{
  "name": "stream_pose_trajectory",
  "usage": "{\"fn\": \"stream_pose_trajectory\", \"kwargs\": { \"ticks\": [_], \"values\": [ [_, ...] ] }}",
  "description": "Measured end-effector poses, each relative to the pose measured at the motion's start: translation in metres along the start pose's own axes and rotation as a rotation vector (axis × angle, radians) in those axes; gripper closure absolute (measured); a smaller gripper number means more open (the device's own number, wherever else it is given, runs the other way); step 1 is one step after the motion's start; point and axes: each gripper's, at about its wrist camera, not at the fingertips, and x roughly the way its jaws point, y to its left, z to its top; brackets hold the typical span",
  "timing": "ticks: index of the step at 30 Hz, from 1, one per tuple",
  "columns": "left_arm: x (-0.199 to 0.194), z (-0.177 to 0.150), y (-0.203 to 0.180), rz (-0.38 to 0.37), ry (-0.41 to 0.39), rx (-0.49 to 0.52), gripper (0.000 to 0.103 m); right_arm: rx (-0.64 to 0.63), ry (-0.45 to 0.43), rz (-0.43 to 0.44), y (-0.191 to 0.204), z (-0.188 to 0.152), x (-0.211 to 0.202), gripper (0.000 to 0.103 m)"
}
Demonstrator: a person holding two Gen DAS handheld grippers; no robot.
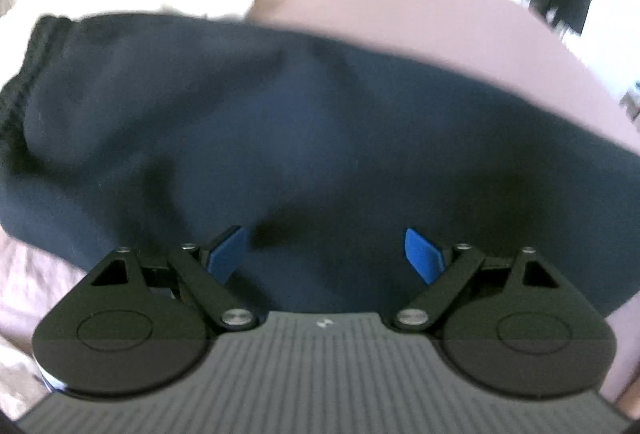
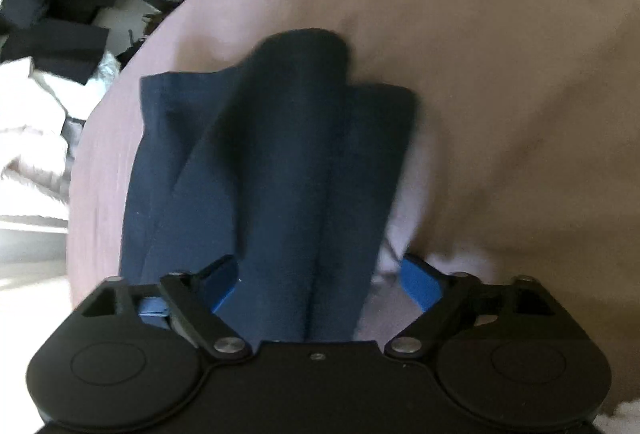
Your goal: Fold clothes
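Two open grippers above navy garment (image 1: 280, 121)

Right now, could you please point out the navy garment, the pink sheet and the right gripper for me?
Navy garment (image 2: 288, 161): right wrist view, on its raised middle fold.
Pink sheet (image 2: 500, 53): right wrist view, on a bare stretch beyond the garment.
Right gripper (image 2: 320, 284): right wrist view, midway between its open blue fingertips.

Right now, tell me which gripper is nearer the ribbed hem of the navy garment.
Left, as far as the views show. The left gripper hovers open over the navy garment, its ribbed hem up-left. The right gripper straddles a bunched fold, no hem in sight.
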Motion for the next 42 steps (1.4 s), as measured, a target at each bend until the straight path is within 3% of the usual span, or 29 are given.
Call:
{"fn": "stream_pose_trajectory", "kwargs": {
  "ticks": [3,4,5,7,9,12,13,15,18,19,21,27,31,35,37,39,40,42],
  "values": [
    [-0.006,0.002,0.003,0.194,-0.075,0.03,0.016,-0.095,-0.092,0.05,0.012,-0.002,-0.004,0.013],
    [-0.008,0.003,0.006,0.251,-0.089,0.038,0.016,-0.116,-0.108,0.073,0.014,0.0,-0.005,0.026],
    [-0.009,0.004,0.008,0.287,-0.095,0.034,0.016,-0.135,-0.121,0.099,0.014,0.001,-0.006,0.055],
    [-0.014,0.004,0.026,0.325,-0.094,-0.01,0.016,-0.158,-0.158,0.148,0.014,0.004,-0.017,0.091],
    [-0.019,0.003,0.041,0.323,-0.097,-0.08,0.016,-0.194,-0.205,0.195,0.015,0.006,-0.031,0.093],
    [-0.018,0.004,0.058,0.253,-0.097,-0.168,0.016,-0.375,-0.383,0.243,0.039,-0.003,-0.072,0.096],
    [-0.016,0.003,0.06,0.234,-0.083,-0.187,0.016,-0.379,-0.411,0.222,0.04,-0.003,-0.076,0.097],
    [-0.008,-0.002,0.064,0.215,-0.003,-0.215,0.012,-0.379,-0.454,0.177,0.041,-0.002,-0.082,0.097],
    [0.029,-0.009,0.063,0.209,0.204,-0.199,0.008,-0.309,-0.382,0.091,0.027,0.007,-0.068,0.097],
    [0.035,-0.011,0.063,0.211,0.223,-0.209,0.008,-0.309,-0.367,0.074,0.025,0.007,-0.065,0.097],
    [0.034,-0.008,0.062,0.215,0.208,-0.222,0.008,-0.315,-0.345,0.045,0.022,0.008,-0.062,0.097],
    [0.021,-0.011,0.05,0.188,0.152,-0.169,0.009,-0.446,-0.489,0.058,0.035,-0.004,-0.083,0.097],
    [-0.002,-0.011,0.034,0.073,0.027,-0.115,0.009,-0.414,-0.597,0.063,0.033,-0.007,-0.11,0.098],
    [-0.016,-0.009,0.013,-0.019,-0.07,-0.039,0.008,-0.476,-0.683,0.029,0.039,-0.006,-0.128,0.098],
    [-0.004,-0.009,0.005,-0.028,-0.021,-0.009,0.008,-0.403,-0.628,0.042,0.029,0.005,-0.124,0.098],
    [0.022,-0.009,0.001,0.017,0.116,0.035,0.007,-0.347,-0.55,0.029,0.022,0.015,-0.108,0.097],
    [0.036,-0.007,0.0,0.044,0.181,0.055,0.007,-0.371,-0.535,0.022,0.024,0.013,-0.103,0.097],
    [0.043,0.0,0.001,0.054,0.221,0.026,0.008,-0.437,-0.514,0.011,0.031,0.007,-0.096,0.096]
  ]
}}
